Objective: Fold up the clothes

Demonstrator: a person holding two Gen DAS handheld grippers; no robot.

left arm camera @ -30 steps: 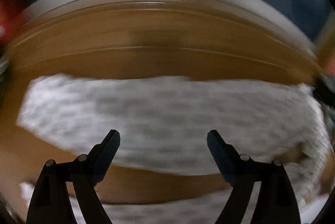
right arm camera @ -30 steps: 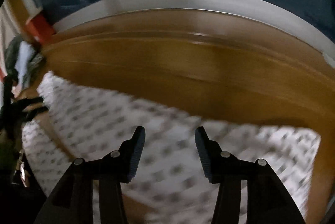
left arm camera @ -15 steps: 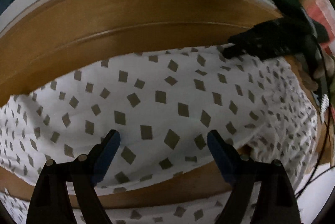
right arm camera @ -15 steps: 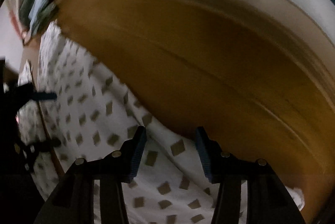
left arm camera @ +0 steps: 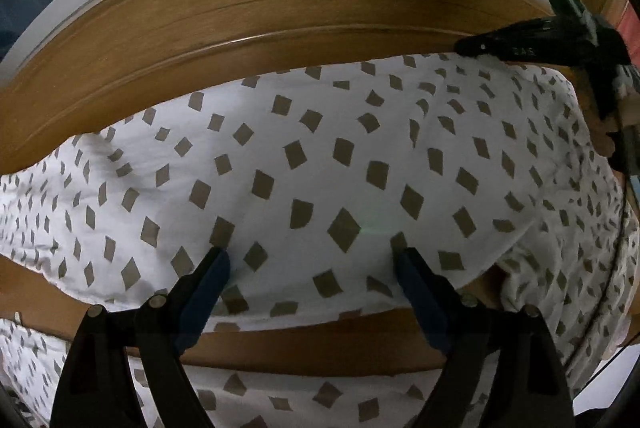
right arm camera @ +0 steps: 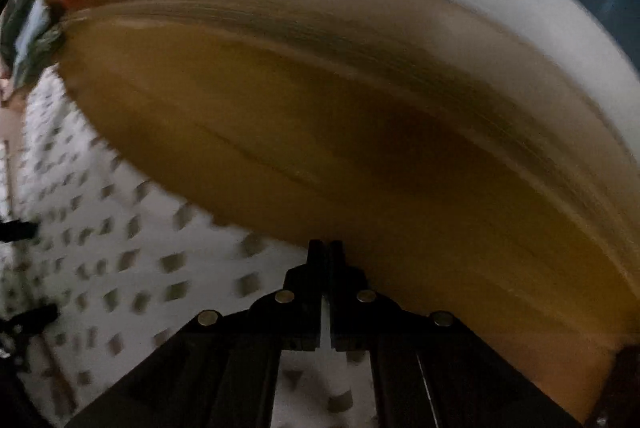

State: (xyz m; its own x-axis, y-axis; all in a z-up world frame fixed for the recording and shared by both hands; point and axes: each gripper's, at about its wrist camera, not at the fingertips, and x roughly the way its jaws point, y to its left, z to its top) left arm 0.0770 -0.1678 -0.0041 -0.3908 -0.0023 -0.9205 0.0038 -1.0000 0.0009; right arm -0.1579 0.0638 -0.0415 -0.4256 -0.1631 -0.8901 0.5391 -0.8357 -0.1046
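The white diamond-print garment [left arm camera: 320, 163] lies spread on the wooden counter [left arm camera: 280, 11], its long axis running left to right, a folded band toward the near edge. The left tool [left arm camera: 312, 268] hovers over the near hem, jaws wide apart. The right tool [right arm camera: 325, 256] is pinched together at the cloth's far right edge, probably clamped on it. If that thin pinch slips during the carry-over, the fold would land skewed.

The right wrist view is smeared: the spotted garment [right arm camera: 120, 260] blurs, and cloth between the right claw [right arm camera: 325, 252] tips is perhaps pinched, though hidden.
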